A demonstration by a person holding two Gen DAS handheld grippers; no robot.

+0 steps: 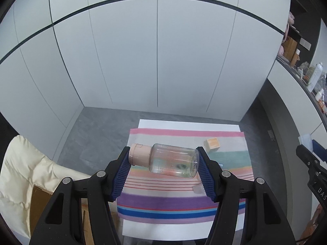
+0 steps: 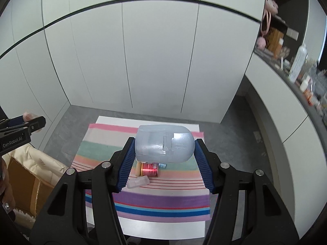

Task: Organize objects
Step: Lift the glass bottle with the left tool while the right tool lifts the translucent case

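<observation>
My left gripper [image 1: 163,160] is shut on a clear plastic bottle [image 1: 173,160] with a pink cap, held sideways above the striped cloth [image 1: 163,200]. My right gripper [image 2: 164,149] is shut on a pale blue translucent container [image 2: 163,144], also held above the cloth [image 2: 163,202]. Below it on the cloth lie a red can [image 2: 149,169] on its side, a small clear box [image 2: 138,182] and a small blue item [image 2: 162,165]. An orange cube [image 1: 212,144] sits on the cloth's far right in the left wrist view.
The cloth lies on a white table [image 1: 184,230] before white cabinet doors [image 1: 157,61]. A cream cushion [image 1: 22,171] and a cardboard box [image 2: 24,185] are at the left. A cluttered counter [image 2: 302,77] runs along the right. The other gripper [image 2: 22,126] shows at the left.
</observation>
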